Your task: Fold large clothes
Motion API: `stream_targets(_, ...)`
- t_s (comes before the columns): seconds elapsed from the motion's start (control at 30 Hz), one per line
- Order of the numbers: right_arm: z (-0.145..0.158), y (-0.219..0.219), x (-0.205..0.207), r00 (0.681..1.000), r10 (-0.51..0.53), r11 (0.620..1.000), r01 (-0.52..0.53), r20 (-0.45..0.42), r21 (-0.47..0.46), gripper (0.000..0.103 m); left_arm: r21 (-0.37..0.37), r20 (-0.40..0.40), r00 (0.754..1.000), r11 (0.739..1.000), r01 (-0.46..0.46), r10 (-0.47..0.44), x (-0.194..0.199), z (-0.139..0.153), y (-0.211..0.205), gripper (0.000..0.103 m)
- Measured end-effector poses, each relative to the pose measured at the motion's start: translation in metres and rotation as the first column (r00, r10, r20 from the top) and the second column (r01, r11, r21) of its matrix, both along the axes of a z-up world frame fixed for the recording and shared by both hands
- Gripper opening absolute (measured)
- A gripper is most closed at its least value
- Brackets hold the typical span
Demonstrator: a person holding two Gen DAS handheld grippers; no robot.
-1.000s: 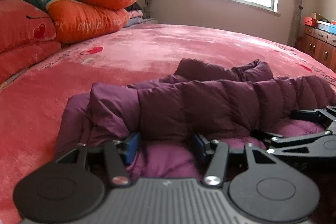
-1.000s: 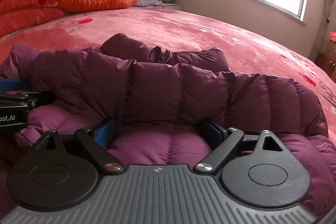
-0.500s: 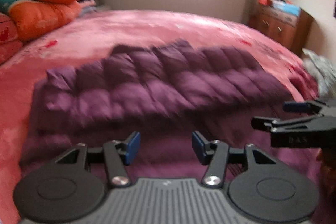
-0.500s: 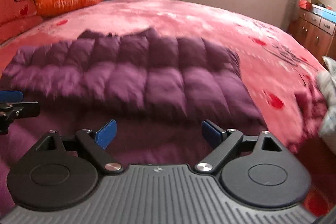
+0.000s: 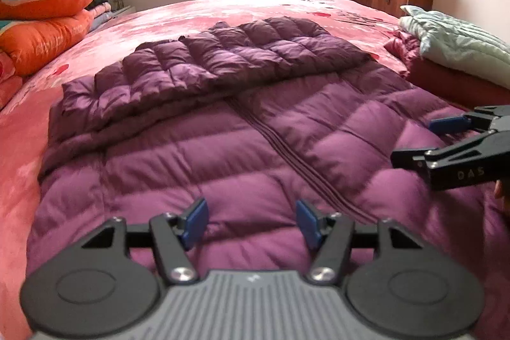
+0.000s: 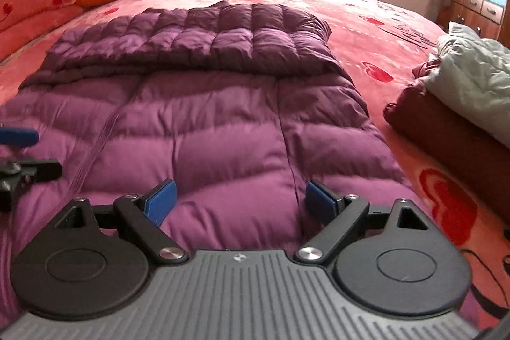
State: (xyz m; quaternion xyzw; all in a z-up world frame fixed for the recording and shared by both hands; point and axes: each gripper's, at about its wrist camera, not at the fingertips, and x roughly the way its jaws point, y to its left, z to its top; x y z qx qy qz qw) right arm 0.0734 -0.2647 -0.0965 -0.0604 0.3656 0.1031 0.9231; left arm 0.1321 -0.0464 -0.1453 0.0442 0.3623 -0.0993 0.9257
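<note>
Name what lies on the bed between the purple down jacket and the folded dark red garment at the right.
Only bare pink bedspread separates the purple down jacket from the dark red garment; the right wrist view shows it best.

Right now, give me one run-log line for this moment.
purple down jacket: far part folded over, flat on pink bed | left gripper: empty, just opening | right gripper: open, empty

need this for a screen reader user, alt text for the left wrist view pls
A quilted purple down jacket, far end folded over, lies on a pink fleece bedspread. The open left gripper hovers above it, the right gripper alongside.
</note>
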Motion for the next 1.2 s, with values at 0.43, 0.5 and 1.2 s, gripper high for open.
stream_targets(0.43, 0.029, -0.042, -0.063, 0.996, 0.05, 0.999, -0.05, -0.076, 0.005, 0.103, -0.034, 0.025, 0.999, 0.999, -0.032, 0.032, -0.062, 0.024, 0.008, 0.066)
stream_targets(0.5, 0.035, -0.05, -0.072, 0.998, 0.034, 0.999, -0.034, -0.059, 0.003, 0.103, -0.052, 0.048, 0.997, 0.997, -0.055, 0.057, -0.07, 0.03, 0.014, 0.068)
stream_targets(1.2, 0.044, -0.175, -0.088, 0.949, -0.003, 0.941, 0.109, -0.314, 0.32, 0.103, -0.29, -0.228, 0.873, 0.826, -0.483, 0.43, -0.08, 0.024, 0.123, 0.074)
